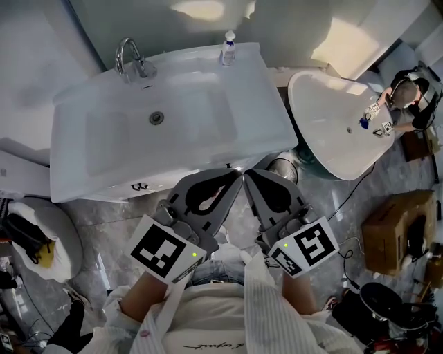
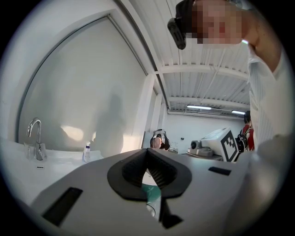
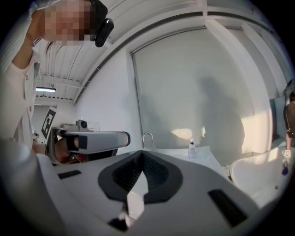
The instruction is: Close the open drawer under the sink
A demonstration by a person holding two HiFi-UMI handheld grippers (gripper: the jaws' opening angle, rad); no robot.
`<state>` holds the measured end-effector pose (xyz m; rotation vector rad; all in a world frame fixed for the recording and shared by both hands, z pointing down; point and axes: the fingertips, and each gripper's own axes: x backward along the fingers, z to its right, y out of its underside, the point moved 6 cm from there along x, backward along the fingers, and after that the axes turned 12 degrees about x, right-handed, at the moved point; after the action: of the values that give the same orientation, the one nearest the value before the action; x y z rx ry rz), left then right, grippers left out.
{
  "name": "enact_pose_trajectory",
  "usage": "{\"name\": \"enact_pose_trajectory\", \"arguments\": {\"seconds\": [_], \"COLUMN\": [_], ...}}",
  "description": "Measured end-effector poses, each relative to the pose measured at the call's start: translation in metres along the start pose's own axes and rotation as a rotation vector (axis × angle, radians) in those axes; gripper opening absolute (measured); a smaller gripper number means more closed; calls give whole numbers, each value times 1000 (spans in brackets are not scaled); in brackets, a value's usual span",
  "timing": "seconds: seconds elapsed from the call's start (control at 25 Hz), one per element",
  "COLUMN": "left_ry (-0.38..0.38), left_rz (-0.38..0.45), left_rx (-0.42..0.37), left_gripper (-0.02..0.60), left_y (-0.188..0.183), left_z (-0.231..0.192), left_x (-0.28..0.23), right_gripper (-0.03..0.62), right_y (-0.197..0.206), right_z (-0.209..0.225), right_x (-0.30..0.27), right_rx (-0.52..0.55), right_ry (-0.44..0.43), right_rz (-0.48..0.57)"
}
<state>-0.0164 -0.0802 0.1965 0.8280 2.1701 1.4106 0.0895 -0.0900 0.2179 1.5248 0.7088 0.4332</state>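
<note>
Soft, bright daylight fills the room. Warm sun patches lie on the far wall [image 1: 201, 10], crossed by blurry shadows in both gripper views. The sink [image 1: 90, 117] gleams. Ceiling strip lights [image 2: 198, 107] glare. Fisheye bending and black corners ring both gripper views.

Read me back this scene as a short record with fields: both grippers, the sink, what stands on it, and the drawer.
left gripper: jaws together, nothing between them, tips at the sink's front edge
right gripper: jaws together, nothing held, close beside the left one
sink: white, drain in the middle of the basin
faucet: on the back rim, toward the left
soap bottle: upright on the back rim, toward the right
drawer: not visible in any view, so open or closed cannot be told
</note>
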Motion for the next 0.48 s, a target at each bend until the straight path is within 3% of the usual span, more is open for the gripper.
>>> {"name": "enact_pose_trajectory", "arguments": {"seconds": [0.48], "left_ry": [15], "left_rz": [0], "left_rx": [2], "left_gripper": [15], "left_y": [0], "left_z": [0], "left_x": [-2], "right_gripper": [9], "right_y": [0], "right_z": [2], "right_x": [4], "right_rx": [2], "right_ry": [5], "right_rz": [-8]}}
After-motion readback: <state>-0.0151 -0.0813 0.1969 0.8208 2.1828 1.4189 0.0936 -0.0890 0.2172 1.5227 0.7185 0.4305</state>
